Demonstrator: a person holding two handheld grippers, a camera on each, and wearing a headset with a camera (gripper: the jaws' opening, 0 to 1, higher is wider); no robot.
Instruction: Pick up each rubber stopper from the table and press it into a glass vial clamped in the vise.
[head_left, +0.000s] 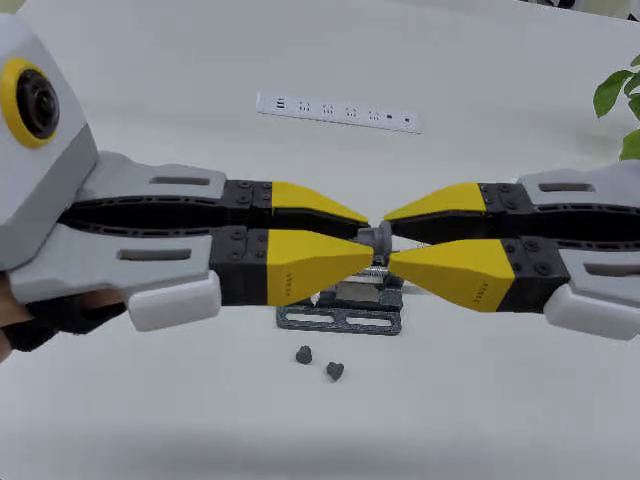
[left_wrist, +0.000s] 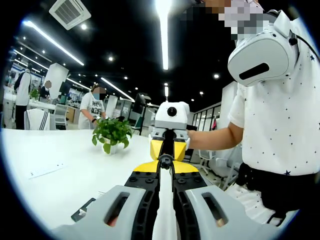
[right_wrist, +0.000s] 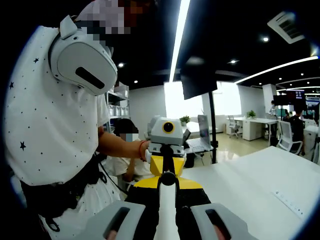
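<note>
Claws meeting tip to tip over the vise (head_left: 340, 315)

Head view: the left claw (head_left: 364, 236) is pinching a grey stopper (head_left: 376, 238) just above the vise. The right claw (head_left: 389, 236) is crowding it from the other side, can't tell if it's gripping. Spare stoppers (head_left: 304, 354) are lying on the desk (head_left: 150, 400). Gripper views: the stopper is sitting right at the tips.

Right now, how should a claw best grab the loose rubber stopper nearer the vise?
Probably across its sides, coming straight down from above: the rubber stopper lies free on the table, apart from the other stopper.
</note>
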